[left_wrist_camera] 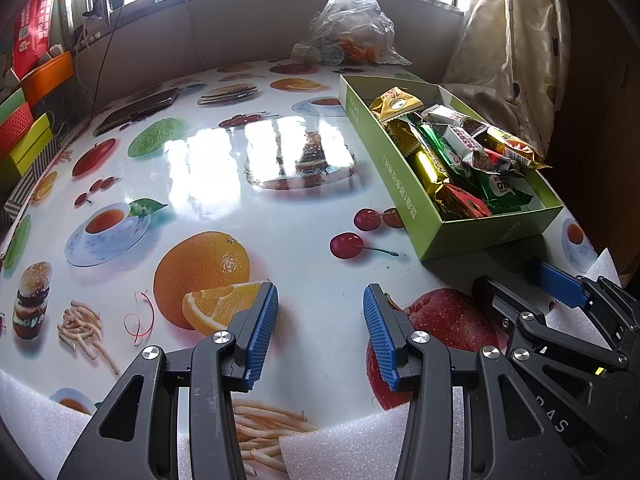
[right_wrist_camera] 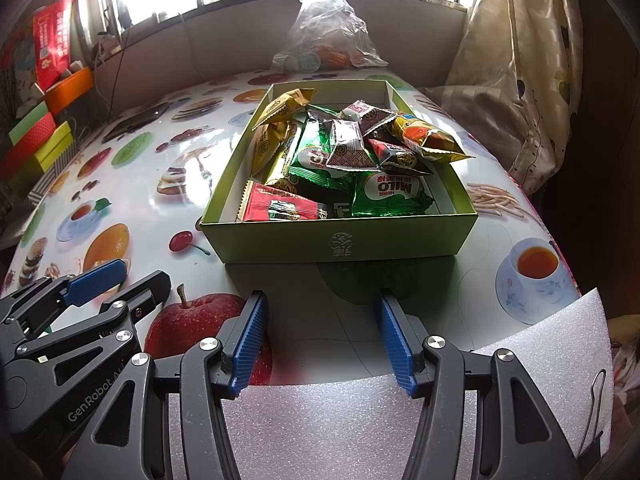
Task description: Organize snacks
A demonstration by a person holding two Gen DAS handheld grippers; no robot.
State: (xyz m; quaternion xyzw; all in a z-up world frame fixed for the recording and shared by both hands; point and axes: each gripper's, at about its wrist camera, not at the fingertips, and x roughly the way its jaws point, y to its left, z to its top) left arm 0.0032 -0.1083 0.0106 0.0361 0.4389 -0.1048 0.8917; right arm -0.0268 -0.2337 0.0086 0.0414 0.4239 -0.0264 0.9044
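A shallow green box (right_wrist_camera: 340, 242) stands on the worktop (left_wrist_camera: 304, 216), which is covered with a glossy cloth printed with fruit, teacups and burgers. The box is the landmark here. Inside it lie the snacks (right_wrist_camera: 344, 160), piled loosely: green Milo packets toward its near wall, a red sachet in its near left corner, gold and yellow wrappers along its left and far sides, and an orange-and-yellow packet leaning over its right rim.

The right tool (right_wrist_camera: 322, 338) hovers just in front of the box's near wall, its blue pads spread wide with nothing between them. The left tool (left_wrist_camera: 320, 330) sits to the left of the box and nearer the worktop's front edge, over a printed orange and apple; its jaws stand moderately apart and are also empty. The two tools are close beside each other, each showing in the other's view.

Beyond the box's far wall, a clear plastic bag (right_wrist_camera: 324, 32) with something orange inside rests by the window ledge. Well to the box's left, a dark phone (left_wrist_camera: 138, 110) lies flat, and coloured boxes (left_wrist_camera: 28, 132) are stacked at the edge. To the box's right hangs a pale patterned curtain (right_wrist_camera: 520, 64). White foam sheet (right_wrist_camera: 360, 424) covers the worktop's front edge below the tools.
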